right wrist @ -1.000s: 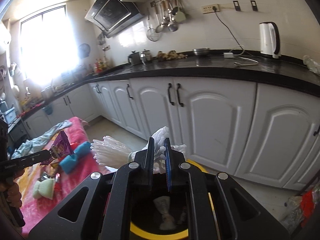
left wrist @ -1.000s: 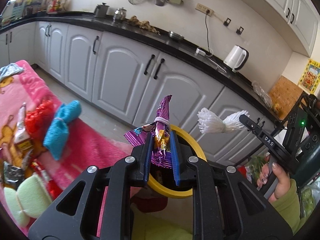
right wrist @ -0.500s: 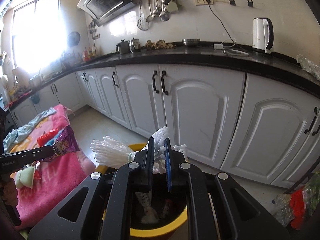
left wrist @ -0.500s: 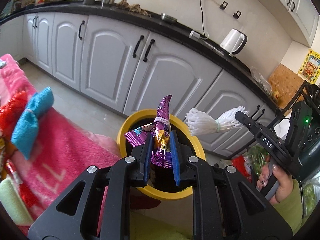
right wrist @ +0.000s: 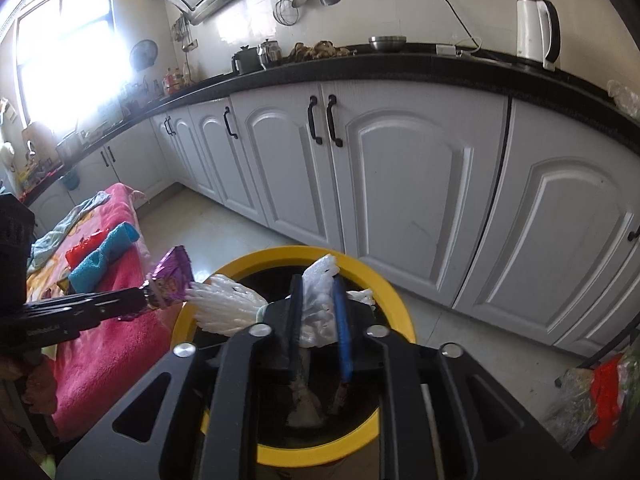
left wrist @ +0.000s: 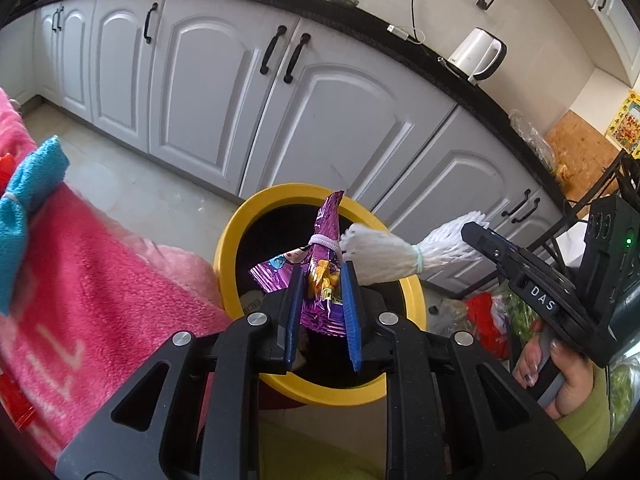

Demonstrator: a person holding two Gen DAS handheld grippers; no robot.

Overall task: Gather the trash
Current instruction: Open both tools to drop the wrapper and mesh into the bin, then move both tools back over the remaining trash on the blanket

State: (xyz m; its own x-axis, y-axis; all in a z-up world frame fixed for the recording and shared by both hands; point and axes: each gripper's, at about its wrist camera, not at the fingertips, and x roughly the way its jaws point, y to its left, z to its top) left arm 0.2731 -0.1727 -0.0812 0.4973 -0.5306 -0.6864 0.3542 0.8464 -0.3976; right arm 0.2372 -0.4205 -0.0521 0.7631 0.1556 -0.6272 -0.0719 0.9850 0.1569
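Yellow-rimmed trash bin (left wrist: 412, 292): on floor beside pink blanket (left wrist: 100, 280).
Left gripper (left wrist: 322, 292): clamped on purple snack wrapper (left wrist: 320, 276), over bin mouth.
Right gripper (right wrist: 318, 312): jaws just parting, white foam netting (right wrist: 316, 304) loose between them, above bin.

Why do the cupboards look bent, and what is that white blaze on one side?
Left wrist view: the fisheye lens bows the cupboards and counter, with dark corners. Right wrist view: the window is blown out by daylight, washing out the items beside it; the right blue pad looks slightly smeared.
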